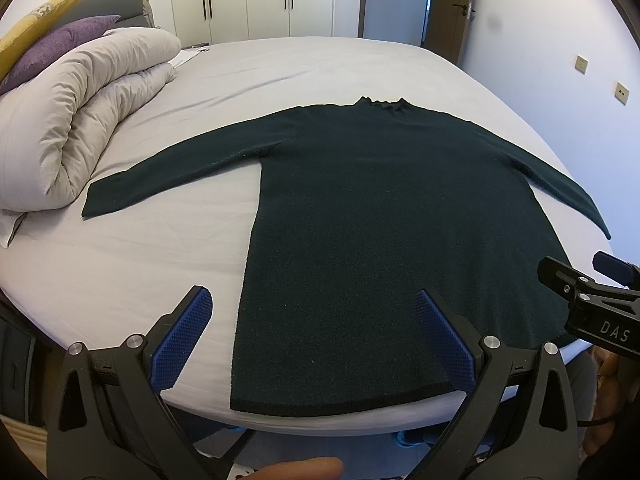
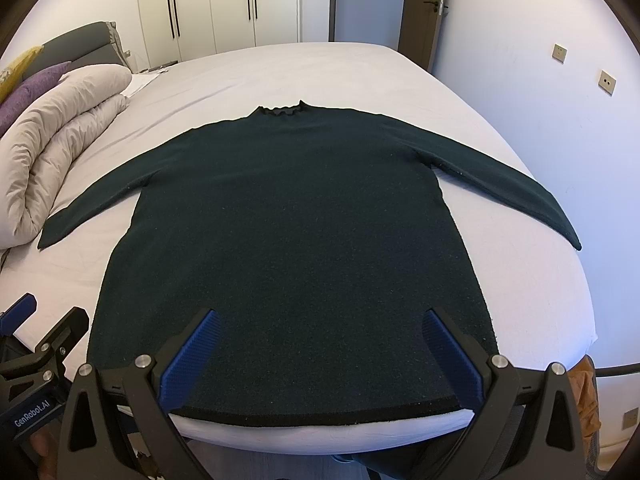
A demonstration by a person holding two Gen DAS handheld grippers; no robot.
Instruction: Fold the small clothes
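Note:
A dark green long-sleeved sweater [image 1: 380,208] lies flat on the bed, collar far, hem at the near edge, both sleeves spread out sideways. It also shows in the right wrist view [image 2: 296,240]. My left gripper [image 1: 312,300] is open and empty, hovering above the hem's left part, one finger over the sheet. My right gripper [image 2: 320,320] is open and empty, above the middle of the hem. The right gripper also appears at the right edge of the left wrist view [image 1: 576,276], and the left gripper at the left edge of the right wrist view [image 2: 44,324].
The bed [image 1: 120,264] has a pale grey sheet. A rolled beige duvet [image 1: 80,120] lies at the left with purple and yellow pillows [image 1: 52,48] behind it. Wardrobes and a door stand beyond; a wall [image 2: 560,120] runs along the right.

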